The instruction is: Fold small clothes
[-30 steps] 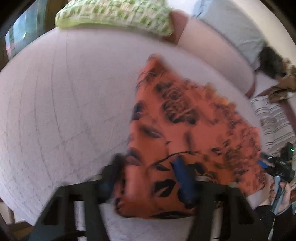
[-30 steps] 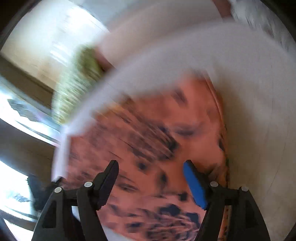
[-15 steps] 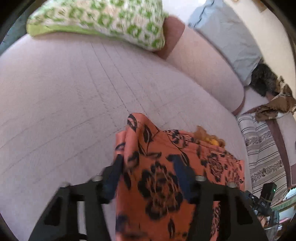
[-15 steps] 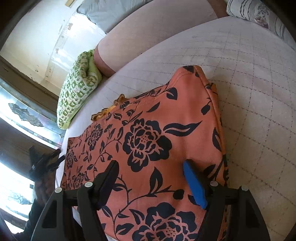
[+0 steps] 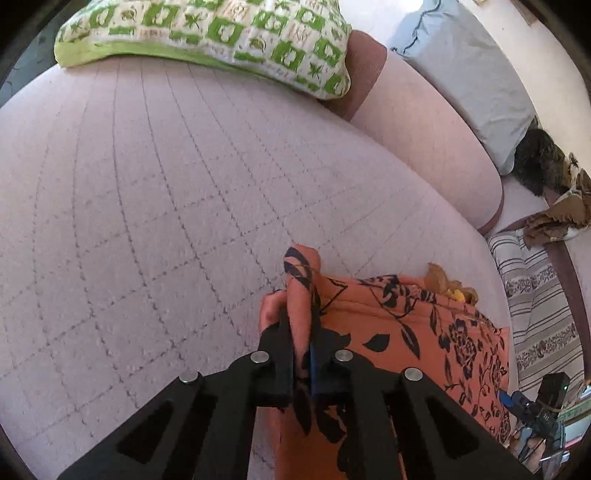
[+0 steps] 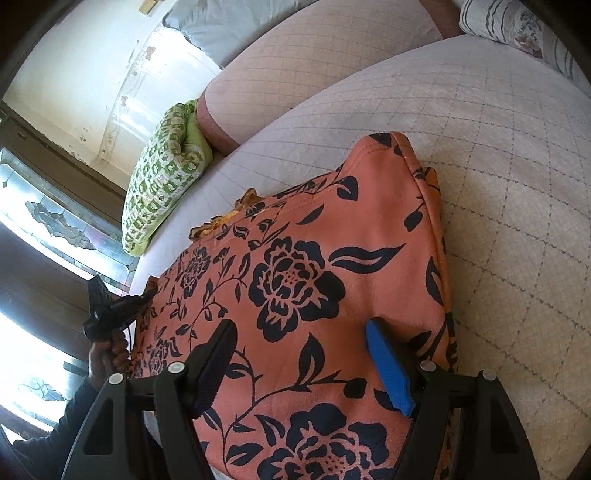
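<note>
An orange garment with black flowers (image 6: 306, 295) lies flat on the quilted pale bed cover (image 6: 517, 184). In the left wrist view the garment (image 5: 424, 332) spreads to the right, and my left gripper (image 5: 301, 328) is shut on its near corner, which sticks up bunched between the jaws. My right gripper (image 6: 301, 343) is open and empty, its black and blue fingers just above the garment's near part. A yellow-brown piece of cloth (image 5: 447, 286) peeks out at the garment's far edge; it also shows in the right wrist view (image 6: 229, 218).
A green and white patterned pillow (image 5: 221, 33) lies at the head of the bed, beside a pink bolster (image 5: 424, 147) and a grey pillow (image 5: 469, 74). A striped cushion (image 5: 535, 302) and a dark furry heap (image 5: 535, 162) lie to the right. A window (image 6: 55, 221) is behind.
My left gripper has closed from open onto the garment's corner and lifted it into a bunch. The garment has settled flat. My right gripper has stayed open over it.
</note>
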